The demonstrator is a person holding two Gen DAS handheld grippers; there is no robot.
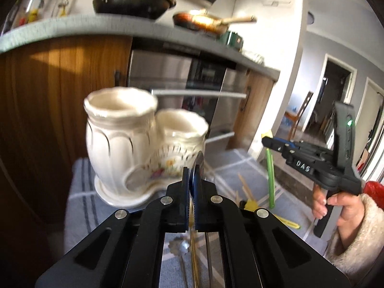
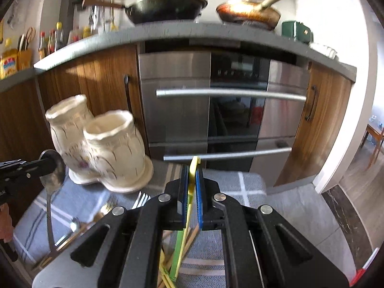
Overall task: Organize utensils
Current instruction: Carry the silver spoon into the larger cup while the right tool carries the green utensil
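Observation:
A white ceramic holder with two joined jars (image 1: 120, 144) (image 2: 108, 148) stands on a striped grey-blue cloth (image 1: 81, 206). My left gripper (image 1: 192, 175) is shut on a metal spoon (image 1: 199, 159), whose bowl sticks up edge-on just right of the holder. In the right wrist view that spoon (image 2: 51, 175) hangs handle-down from the left gripper (image 2: 54, 162), left of the holder. My right gripper (image 2: 192, 175) is shut on a yellow and green plastic stick (image 2: 195, 162). In the left wrist view the stick (image 1: 271, 175) hangs down from the right gripper (image 1: 265, 141), off to the right.
Forks (image 2: 141, 199), a small spoon (image 2: 74, 225) and wooden chopsticks (image 1: 247, 187) lie loose on the cloth (image 2: 240, 180). A steel oven (image 2: 216, 110) and wood cabinets stand behind, with pans on the counter above. A person's hand (image 1: 336, 204) in a fleecy sleeve holds the right gripper.

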